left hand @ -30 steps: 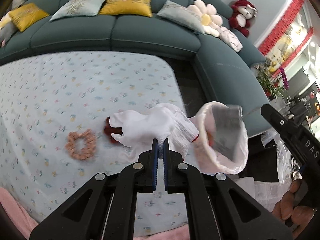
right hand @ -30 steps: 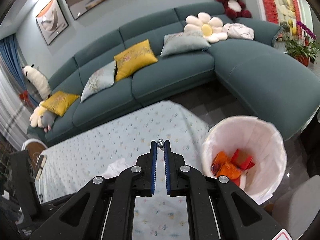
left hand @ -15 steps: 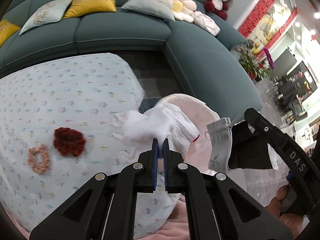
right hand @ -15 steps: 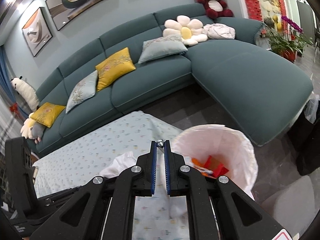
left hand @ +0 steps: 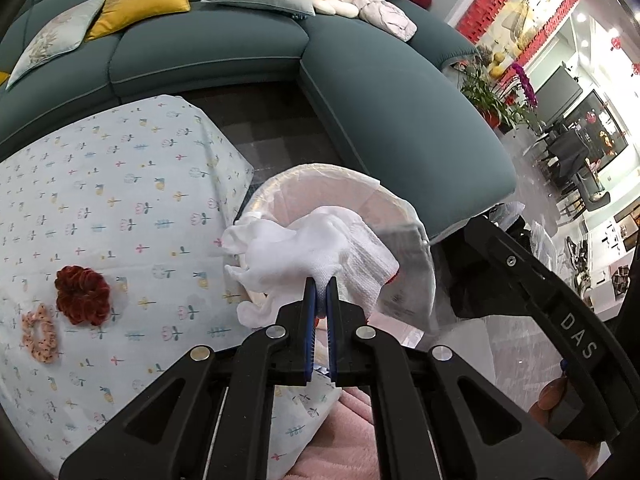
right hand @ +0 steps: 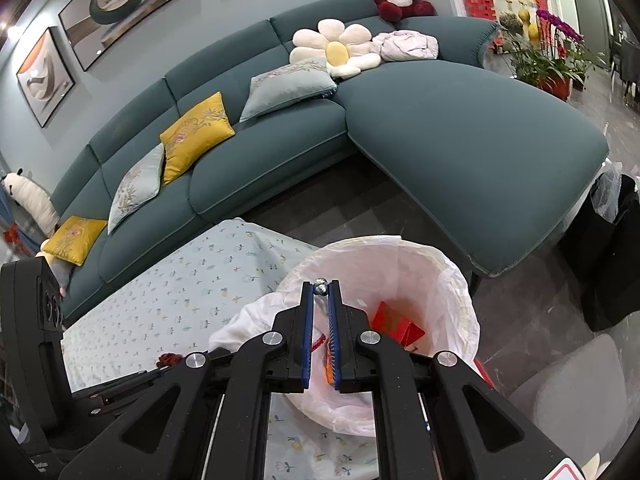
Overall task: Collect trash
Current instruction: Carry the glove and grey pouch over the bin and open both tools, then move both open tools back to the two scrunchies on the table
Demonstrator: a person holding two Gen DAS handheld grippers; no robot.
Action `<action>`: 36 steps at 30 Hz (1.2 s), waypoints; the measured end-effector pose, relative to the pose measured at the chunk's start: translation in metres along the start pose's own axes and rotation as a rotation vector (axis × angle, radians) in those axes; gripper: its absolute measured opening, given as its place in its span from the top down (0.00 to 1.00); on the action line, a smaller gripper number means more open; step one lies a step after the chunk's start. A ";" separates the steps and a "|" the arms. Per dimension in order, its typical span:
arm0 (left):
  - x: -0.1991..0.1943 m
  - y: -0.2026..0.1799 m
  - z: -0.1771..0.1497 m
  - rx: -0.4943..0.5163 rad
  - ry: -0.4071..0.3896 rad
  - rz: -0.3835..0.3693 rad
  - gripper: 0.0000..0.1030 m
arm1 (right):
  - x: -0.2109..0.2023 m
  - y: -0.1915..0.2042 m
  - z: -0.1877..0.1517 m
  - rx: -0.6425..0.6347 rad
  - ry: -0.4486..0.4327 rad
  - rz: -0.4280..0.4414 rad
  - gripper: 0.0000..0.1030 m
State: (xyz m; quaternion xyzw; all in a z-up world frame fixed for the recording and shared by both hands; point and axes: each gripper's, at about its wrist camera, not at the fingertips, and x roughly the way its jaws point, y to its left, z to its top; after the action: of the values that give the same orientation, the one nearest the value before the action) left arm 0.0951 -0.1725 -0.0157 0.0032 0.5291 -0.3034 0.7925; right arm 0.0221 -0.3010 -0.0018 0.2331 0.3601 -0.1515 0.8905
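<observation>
Bin: white-lined trash bin stands on the floor at the corner of the table, which wears a light flowered cloth.
Already in the bin: red and orange scraps lie at the bottom, so part of the collecting looks done.
Left claw: the left claw is clamped on a bunched white cloth, fingers pressed together with the fabric pinched at their tips.
Where the cloth is: it hangs over the near rim of the bin, mostly above the opening, not yet let go.
Right claw: the right claw has its fingers close together, with a small shiny bead-like bit caught at the tips; whether anything hangs from it I cannot tell in its own view.
Grey item: in the left view a pale grey piece shows behind the white cloth, over the bin mouth; what holds it is hidden.
Left on the table: a dark red scrunchie and a pink spotted scrunchie lie just beside each other, well apart from the bin. Whether they count as trash is not clear.
Stage: likely the drop, with both claws above the bin and release the step to come.
</observation>
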 end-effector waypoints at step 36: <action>-0.015 0.014 -0.004 -0.039 -0.062 0.050 0.45 | 0.005 0.011 -0.002 -0.010 0.015 -0.016 0.67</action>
State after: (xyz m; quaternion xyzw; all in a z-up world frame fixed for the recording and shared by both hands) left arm 0.0945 -0.1528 -0.0094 -0.0084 0.5098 -0.2730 0.8158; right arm 0.0291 -0.2915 -0.0028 0.2266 0.3695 -0.1551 0.8877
